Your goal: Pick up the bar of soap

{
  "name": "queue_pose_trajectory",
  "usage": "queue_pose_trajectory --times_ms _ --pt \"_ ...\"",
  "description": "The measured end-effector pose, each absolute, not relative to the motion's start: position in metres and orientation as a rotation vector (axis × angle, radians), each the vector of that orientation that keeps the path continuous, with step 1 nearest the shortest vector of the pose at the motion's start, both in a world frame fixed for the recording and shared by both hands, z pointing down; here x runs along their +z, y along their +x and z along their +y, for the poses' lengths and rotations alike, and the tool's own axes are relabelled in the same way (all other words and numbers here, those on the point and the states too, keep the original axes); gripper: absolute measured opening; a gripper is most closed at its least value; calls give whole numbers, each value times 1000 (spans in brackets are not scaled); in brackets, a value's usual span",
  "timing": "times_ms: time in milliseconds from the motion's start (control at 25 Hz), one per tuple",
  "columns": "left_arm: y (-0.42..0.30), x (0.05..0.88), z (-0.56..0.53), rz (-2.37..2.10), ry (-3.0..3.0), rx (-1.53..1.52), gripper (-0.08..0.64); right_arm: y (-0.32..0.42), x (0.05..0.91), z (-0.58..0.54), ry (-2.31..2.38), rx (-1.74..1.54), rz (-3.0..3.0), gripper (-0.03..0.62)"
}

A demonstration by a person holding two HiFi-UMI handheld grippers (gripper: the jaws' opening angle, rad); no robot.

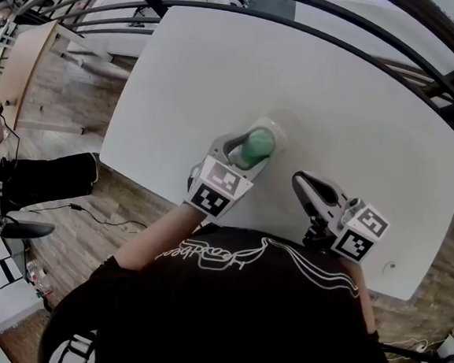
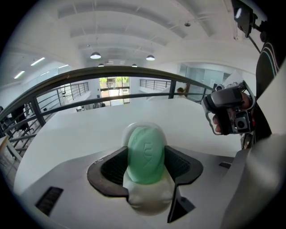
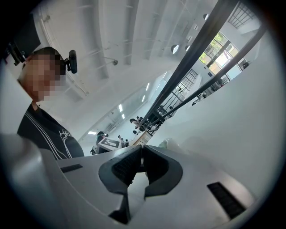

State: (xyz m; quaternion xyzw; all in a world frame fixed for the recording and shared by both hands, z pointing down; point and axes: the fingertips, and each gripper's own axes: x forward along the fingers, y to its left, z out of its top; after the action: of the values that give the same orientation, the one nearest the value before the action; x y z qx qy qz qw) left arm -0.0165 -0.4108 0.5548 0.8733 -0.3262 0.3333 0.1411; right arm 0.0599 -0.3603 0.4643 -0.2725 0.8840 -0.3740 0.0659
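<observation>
Green soap (image 2: 145, 154), white table (image 1: 298, 88), black-and-white marker cube (image 1: 220, 188)

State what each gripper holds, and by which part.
Right gripper: shut, empty. Left gripper: its jaws flank the long sides of the soap, which sits in its dish; whether they grip it cannot be told.

This looks like an open-plan office or lab hall: a white counter (image 1: 314, 89) stands beside a dark metal railing (image 2: 111, 74), with wood-plank floor (image 1: 84, 97), a wooden desk (image 1: 23, 60), trailing cables (image 1: 98, 214), round ceiling lamps (image 2: 94, 55), strip lights (image 2: 38, 61) and glass partitions (image 2: 203, 76) beyond.
</observation>
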Motion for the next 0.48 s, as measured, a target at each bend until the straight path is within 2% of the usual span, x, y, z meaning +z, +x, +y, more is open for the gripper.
queue_pose_trajectory --times_ms 480 --pt "-8 551 -404 -939 2527 956 262 79 459 -336 -854 -1118 2670 18"
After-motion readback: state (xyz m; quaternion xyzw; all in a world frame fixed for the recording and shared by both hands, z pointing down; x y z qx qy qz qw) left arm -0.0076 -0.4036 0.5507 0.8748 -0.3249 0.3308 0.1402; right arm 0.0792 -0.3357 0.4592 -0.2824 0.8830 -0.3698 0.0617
